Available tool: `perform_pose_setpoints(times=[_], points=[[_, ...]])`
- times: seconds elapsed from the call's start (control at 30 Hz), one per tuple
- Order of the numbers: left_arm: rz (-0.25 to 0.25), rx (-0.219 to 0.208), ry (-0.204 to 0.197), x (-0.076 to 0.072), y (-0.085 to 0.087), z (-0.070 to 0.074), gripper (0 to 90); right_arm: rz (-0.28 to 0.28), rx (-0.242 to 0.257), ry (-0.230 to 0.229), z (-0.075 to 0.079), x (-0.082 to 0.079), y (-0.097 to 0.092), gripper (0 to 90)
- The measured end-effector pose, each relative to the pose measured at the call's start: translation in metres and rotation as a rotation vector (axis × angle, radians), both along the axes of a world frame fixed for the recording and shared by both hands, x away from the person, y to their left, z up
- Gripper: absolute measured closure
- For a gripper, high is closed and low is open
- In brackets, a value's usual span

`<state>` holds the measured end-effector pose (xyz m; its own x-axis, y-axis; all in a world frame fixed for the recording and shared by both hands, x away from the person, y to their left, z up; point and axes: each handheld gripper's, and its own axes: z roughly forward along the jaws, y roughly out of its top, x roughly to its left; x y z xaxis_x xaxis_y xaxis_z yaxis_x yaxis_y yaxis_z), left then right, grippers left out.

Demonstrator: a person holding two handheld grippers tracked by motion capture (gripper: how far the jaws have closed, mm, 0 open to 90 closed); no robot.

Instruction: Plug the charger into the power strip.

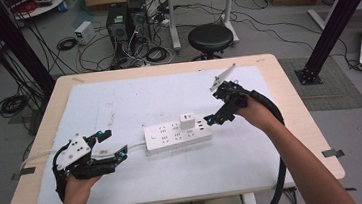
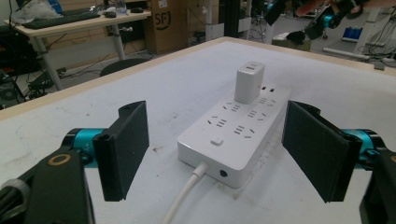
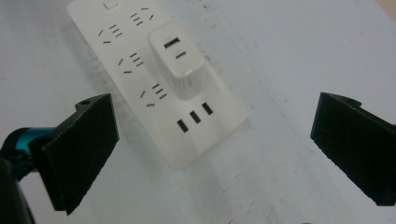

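On the white mat at mid-table we list one power strip, lying flat, long axis running left to right across the high view, its cord leaving the end toward our left gripper and its USB ports at the end toward our right gripper. One white charger stands upright in a socket near the USB end, ports facing up.

Left gripper: jaws spread wide, empty, level with the cord end, which sits between them without touching. Right gripper: jaws fully apart, empty, just beside the USB end.

Risks, as we judge them: nothing pins the strip, so a push or a pull on the charger could slide or lift it; a jaw catching the cord could swing the strip round.
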<state>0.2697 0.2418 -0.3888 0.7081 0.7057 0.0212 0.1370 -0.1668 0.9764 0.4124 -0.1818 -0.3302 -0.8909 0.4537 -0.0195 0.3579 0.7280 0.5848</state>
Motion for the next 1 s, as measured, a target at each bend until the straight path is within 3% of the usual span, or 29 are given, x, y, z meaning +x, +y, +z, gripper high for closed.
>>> perform_pose_setpoints(times=[0.23, 0.4, 0.6, 1.0], points=[[0.006, -0.039, -0.003, 0.004, -0.005, -0.003, 23.2, -0.099, 0.092, -0.045, -0.006, -0.026, -0.037, 0.8], [0.004, -0.039, -0.009, 0.008, -0.008, -0.002, 23.2, -0.176, 0.151, -0.087, -0.015, -0.042, -0.063, 0.8], [-0.003, -0.029, -0.013, 0.008, -0.013, -0.002, 23.2, -0.235, 0.211, -0.094, -0.031, -0.055, -0.089, 0.8], [0.002, -0.026, -0.023, 0.005, -0.016, -0.002, 23.2, -0.322, 0.304, -0.126, -0.054, -0.074, -0.119, 0.7]])
